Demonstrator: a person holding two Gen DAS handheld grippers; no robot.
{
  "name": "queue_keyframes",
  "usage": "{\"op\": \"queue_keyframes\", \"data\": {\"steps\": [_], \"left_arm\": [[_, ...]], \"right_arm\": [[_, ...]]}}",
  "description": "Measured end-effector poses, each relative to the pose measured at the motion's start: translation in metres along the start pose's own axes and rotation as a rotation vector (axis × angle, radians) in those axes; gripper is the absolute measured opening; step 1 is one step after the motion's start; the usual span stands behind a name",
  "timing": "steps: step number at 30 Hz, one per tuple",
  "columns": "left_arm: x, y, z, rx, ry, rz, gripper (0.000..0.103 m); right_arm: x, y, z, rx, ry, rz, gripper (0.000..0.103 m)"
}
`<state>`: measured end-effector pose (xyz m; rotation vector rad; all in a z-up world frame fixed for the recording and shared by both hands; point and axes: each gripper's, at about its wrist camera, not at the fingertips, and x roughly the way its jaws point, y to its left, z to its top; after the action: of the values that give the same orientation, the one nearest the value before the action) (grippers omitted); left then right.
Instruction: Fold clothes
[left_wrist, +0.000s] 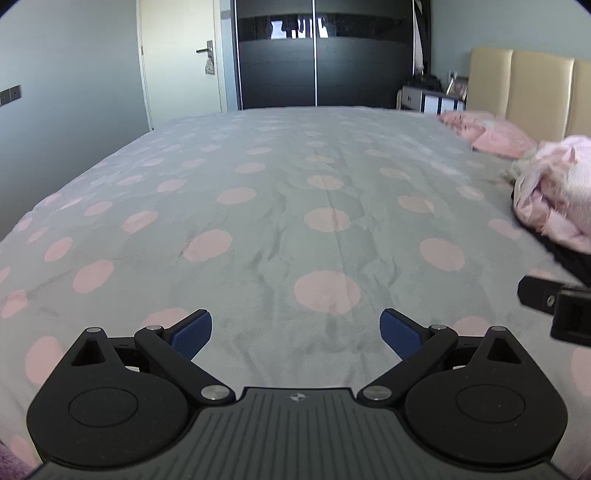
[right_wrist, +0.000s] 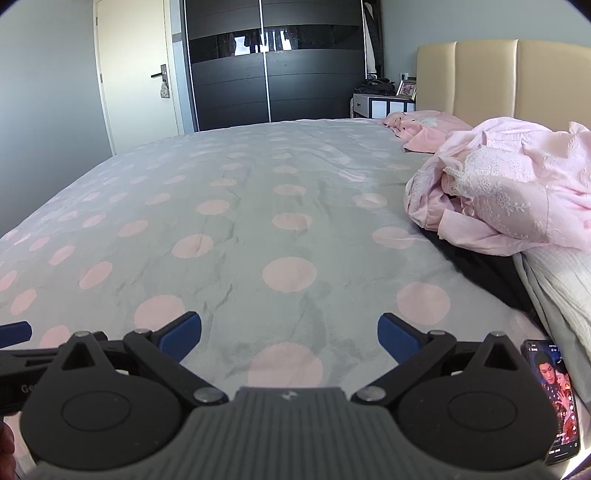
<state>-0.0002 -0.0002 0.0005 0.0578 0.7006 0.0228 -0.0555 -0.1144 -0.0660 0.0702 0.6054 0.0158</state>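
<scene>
Both claws spread wide, empty: left claw (left_wrist: 295, 334), right claw (right_wrist: 289, 338), low over the polka-dot bed (right_wrist: 258, 206). Crumpled pink garment (right_wrist: 509, 192) heaped at bed's right side, near headboard (right_wrist: 480, 77). Phone (right_wrist: 557, 398) just beside right claw.

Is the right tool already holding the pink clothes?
No, the right tool is open and empty above the dotted bedspread, while the pink clothes lie crumpled apart to its right.
</scene>
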Motion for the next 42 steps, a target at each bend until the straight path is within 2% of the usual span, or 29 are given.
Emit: {"op": "queue_keyframes", "data": {"steps": [3, 7, 10, 14, 34, 42], "left_arm": [[-0.002, -0.001, 0.001, -0.016, -0.041, -0.018, 0.098], [-0.004, -0.002, 0.002, -0.037, -0.097, -0.041, 0.098], [0.000, 0.001, 0.004, -0.076, -0.070, -0.075, 0.098], [-0.001, 0.002, 0.000, -0.100, -0.079, -0.110, 0.098], [0.000, -0.002, 0.000, -0.018, -0.070, -0.111, 0.098], [0.002, -0.005, -0.001, 0.004, -0.042, -0.109, 0.098]], "right_arm": [[0.000, -0.001, -0.003, -0.005, -0.010, -0.011, 0.102], [-0.005, 0.015, -0.005, -0.009, -0.021, -0.033, 0.102], [-0.002, 0.009, -0.004, 0.002, -0.010, -0.017, 0.102], [0.001, 0.002, -0.003, 0.013, 0.002, 0.000, 0.102], [0.005, 0.004, -0.007, 0.024, 0.014, -0.004, 0.102], [0.007, 0.002, -0.007, 0.031, 0.028, -0.003, 0.102]]}}
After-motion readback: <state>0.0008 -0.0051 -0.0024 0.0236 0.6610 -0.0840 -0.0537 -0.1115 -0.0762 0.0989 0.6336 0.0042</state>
